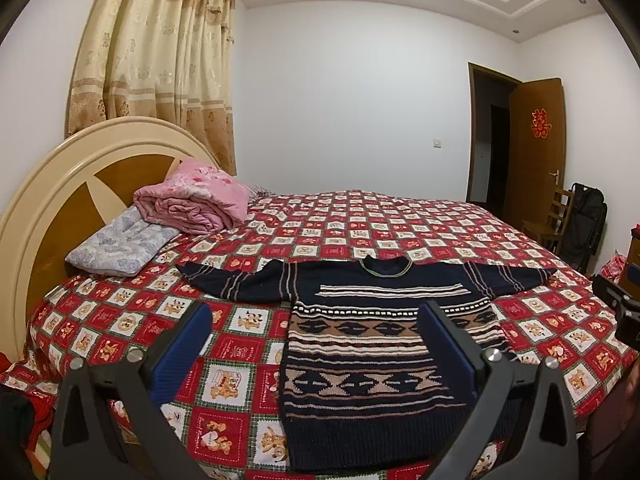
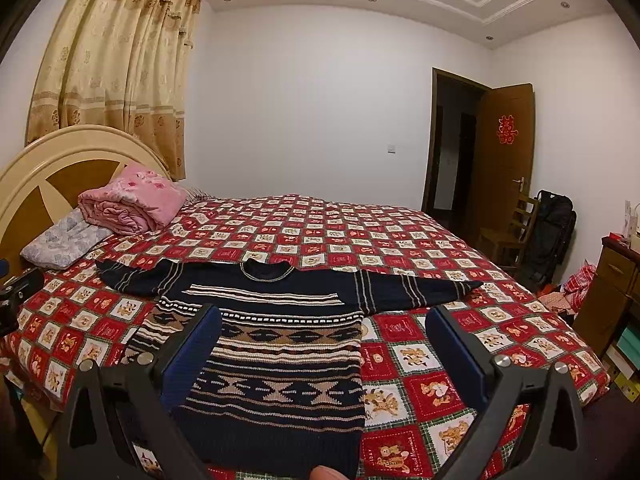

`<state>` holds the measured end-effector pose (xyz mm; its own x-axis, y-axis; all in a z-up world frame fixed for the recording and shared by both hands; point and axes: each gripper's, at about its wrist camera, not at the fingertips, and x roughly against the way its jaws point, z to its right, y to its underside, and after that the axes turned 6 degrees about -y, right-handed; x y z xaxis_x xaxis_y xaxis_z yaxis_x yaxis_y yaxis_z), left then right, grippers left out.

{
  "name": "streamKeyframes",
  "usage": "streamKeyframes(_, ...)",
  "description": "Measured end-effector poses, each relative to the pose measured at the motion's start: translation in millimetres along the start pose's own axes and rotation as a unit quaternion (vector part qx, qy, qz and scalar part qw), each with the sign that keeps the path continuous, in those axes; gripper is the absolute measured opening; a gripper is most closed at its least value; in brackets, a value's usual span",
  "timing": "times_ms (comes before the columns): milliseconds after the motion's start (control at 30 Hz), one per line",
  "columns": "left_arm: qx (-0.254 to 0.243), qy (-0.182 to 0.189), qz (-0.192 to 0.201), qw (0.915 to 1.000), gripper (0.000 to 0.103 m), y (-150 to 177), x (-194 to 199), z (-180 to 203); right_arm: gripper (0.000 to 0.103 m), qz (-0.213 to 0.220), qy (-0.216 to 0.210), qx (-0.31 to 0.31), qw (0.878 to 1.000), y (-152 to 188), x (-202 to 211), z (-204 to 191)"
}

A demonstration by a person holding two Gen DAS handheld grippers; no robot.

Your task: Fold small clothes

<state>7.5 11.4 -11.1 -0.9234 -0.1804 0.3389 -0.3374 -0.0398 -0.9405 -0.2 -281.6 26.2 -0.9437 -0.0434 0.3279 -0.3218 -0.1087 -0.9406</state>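
— Starting over at the left: the curved headboard (image 1: pixel 48 184) is standing under the cream curtain (image 1: pixel 160 60), and a pink folded quilt (image 1: pixel 192 200) is sitting partly on a pale blue-grey pillow (image 1: pixel 120 246) at that end of the bed.

— And the sweater?

— The dark patterned sweater (image 1: pixel 368 344) is lying flat, front up, on the red teddy-bear bedspread (image 1: pixel 224 380), both sleeves stretching straight out to the sides, collar pointing toward the far wall, hem hanging near the closest edge of the bed.

— What are the tools doing?

— The left gripper (image 1: pixel 316 324) is hovering above the sweater's left half, blue pads spread wide, gripping nothing. Its right finger is showing over the knit, its left finger over bare bedspread.

— And the other one?

— The right gripper (image 2: pixel 324 326) is hovering over the sweater's right side, jaws just as wide apart, nothing between them. Further right, the brown door (image 2: pixel 504 152) is standing ajar with a red paper cutting on it, and a wooden chair (image 2: pixel 508 228) and black bag (image 2: pixel 554 232) are waiting beside it.
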Motion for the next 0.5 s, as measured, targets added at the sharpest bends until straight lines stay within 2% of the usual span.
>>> streamKeyframes(500, 0.001, -0.002, -0.003, 1.0, 0.103, 3.3, -1.0, -1.5, 0.102, -0.009, -0.003, 0.0, 1.0, 4.6, -4.4, 0.8)
